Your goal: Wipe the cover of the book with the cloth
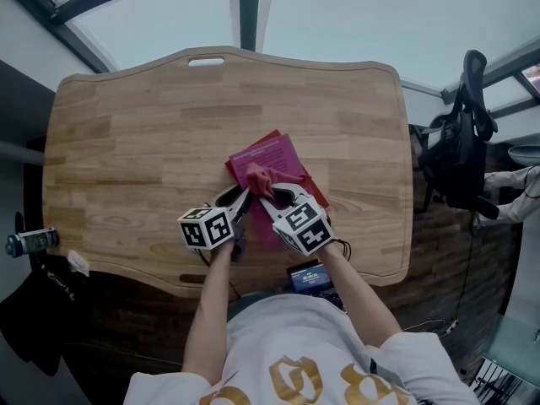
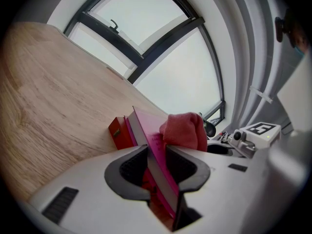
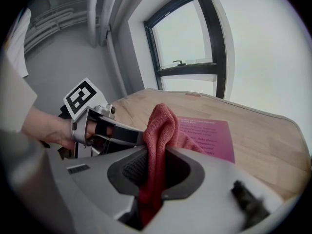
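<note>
Because the book [image 2: 152, 143] is pinned only along its near edge and seems to rest on a red box-like thing [image 2: 119, 133] rather than flat on the table [image 1: 135, 142], the likeliest trouble is that a firm stroke across the cover makes it pivot or slide in that single grip. It could then skew on the red thing beneath it, or even work free of the jaws. A second risk lies with the cloth [image 3: 158, 130]. It is bunched into a tall fold with only a narrow part between the pads, so a dragging wipe could pull it loose, or only the bunched tip might meet the cover and leave most of the magenta face untouched. Pressing hard near the far, unsupported corner could also tip the book. As things stand, the left gripper [image 2: 158, 155] has its jaws closed on the book's edge, the cover running straight out between them. The right gripper [image 3: 155, 165] is clamped on the cloth, which stands up out of its jaws and droops forward. The book's cover lies just ahead of and below that right gripper, the cloth resting at or just over its near part, and the two grippers sit close together at the table's near side.
</note>
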Action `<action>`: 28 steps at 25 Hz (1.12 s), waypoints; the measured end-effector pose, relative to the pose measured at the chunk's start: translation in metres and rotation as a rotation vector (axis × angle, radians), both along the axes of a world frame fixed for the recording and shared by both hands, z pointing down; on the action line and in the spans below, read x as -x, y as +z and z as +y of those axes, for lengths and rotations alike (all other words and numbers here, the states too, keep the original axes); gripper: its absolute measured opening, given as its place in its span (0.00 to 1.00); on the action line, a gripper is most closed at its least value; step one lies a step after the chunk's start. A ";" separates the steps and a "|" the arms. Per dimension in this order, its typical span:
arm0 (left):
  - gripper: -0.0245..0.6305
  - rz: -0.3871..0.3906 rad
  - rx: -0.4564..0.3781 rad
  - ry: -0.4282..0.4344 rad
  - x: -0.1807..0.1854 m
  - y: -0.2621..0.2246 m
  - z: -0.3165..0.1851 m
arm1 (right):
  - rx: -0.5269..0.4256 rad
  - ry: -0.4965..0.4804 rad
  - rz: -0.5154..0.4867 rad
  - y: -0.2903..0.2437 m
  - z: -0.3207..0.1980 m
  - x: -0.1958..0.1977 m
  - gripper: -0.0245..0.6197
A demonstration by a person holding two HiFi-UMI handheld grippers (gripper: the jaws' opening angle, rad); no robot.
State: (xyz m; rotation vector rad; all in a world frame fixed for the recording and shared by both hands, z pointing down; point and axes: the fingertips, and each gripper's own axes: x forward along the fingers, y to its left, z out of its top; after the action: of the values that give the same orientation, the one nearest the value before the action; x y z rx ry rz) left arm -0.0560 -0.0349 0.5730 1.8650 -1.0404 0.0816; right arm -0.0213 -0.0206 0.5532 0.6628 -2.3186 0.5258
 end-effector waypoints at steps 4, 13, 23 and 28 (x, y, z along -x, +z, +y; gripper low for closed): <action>0.22 0.000 0.001 0.000 0.000 0.000 0.000 | 0.000 -0.002 -0.004 0.001 0.002 -0.001 0.15; 0.22 0.001 -0.001 -0.003 0.001 0.001 0.000 | 0.000 -0.022 -0.008 0.000 0.008 0.000 0.15; 0.22 0.002 -0.004 -0.003 0.000 0.000 0.000 | 0.001 -0.042 -0.008 -0.001 0.019 -0.002 0.15; 0.23 0.001 -0.006 -0.002 0.000 0.000 0.000 | 0.000 -0.046 -0.007 -0.001 0.022 -0.003 0.15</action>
State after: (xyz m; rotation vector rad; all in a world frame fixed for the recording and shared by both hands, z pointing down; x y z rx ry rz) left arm -0.0560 -0.0349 0.5733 1.8690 -1.0425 0.0769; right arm -0.0182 0.0019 0.5525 0.6064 -2.3349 0.5082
